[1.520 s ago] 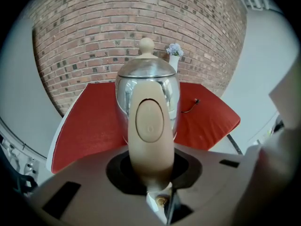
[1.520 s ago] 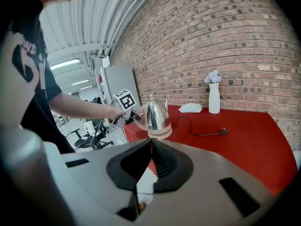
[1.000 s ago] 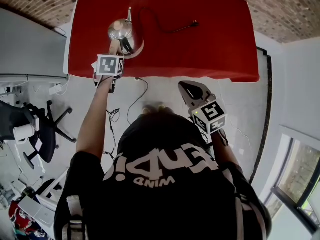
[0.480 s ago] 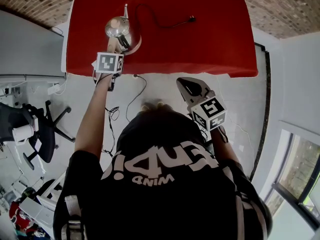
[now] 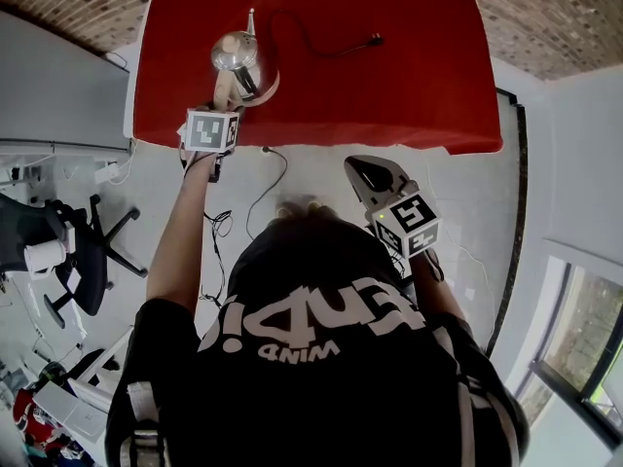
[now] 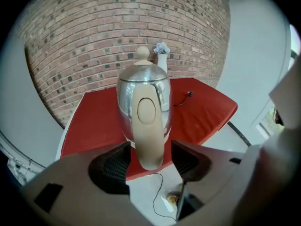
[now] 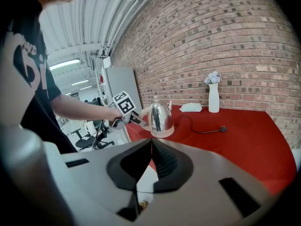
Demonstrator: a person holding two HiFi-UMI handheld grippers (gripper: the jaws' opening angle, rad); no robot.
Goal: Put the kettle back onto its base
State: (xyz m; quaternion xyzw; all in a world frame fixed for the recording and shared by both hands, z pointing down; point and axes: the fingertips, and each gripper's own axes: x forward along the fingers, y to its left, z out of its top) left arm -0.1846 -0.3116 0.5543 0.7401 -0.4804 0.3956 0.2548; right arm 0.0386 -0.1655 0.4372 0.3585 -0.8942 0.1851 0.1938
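A shiny steel kettle [image 5: 237, 56] with a beige handle [image 6: 148, 126] stands upright on its round base [image 5: 272, 85] near the left front corner of the red table [image 5: 419, 76]. My left gripper [image 5: 228, 92] reaches up to the handle from the table's front edge. Its jaws are opening. The handle lies between them with a gap on each side, so the pads [image 6: 116, 166] do not press on it. My right gripper [image 5: 362, 171] is shut and empty, held back over the floor, well short of the table. From there it looks at the kettle [image 7: 160, 117].
The base's black cord [image 5: 316, 49] runs right across the cloth to a loose plug [image 5: 376, 40]. A white vase [image 7: 214, 98] and a white cloth [image 7: 190, 107] stand at the far edge by the brick wall. A cable [image 5: 268, 183] trails on the floor; an office chair [image 5: 83, 251] stands at the left.
Nothing has clearly moved. The left gripper stays at the kettle's handle, the kettle stays on its base, and the right gripper hangs in the same place.
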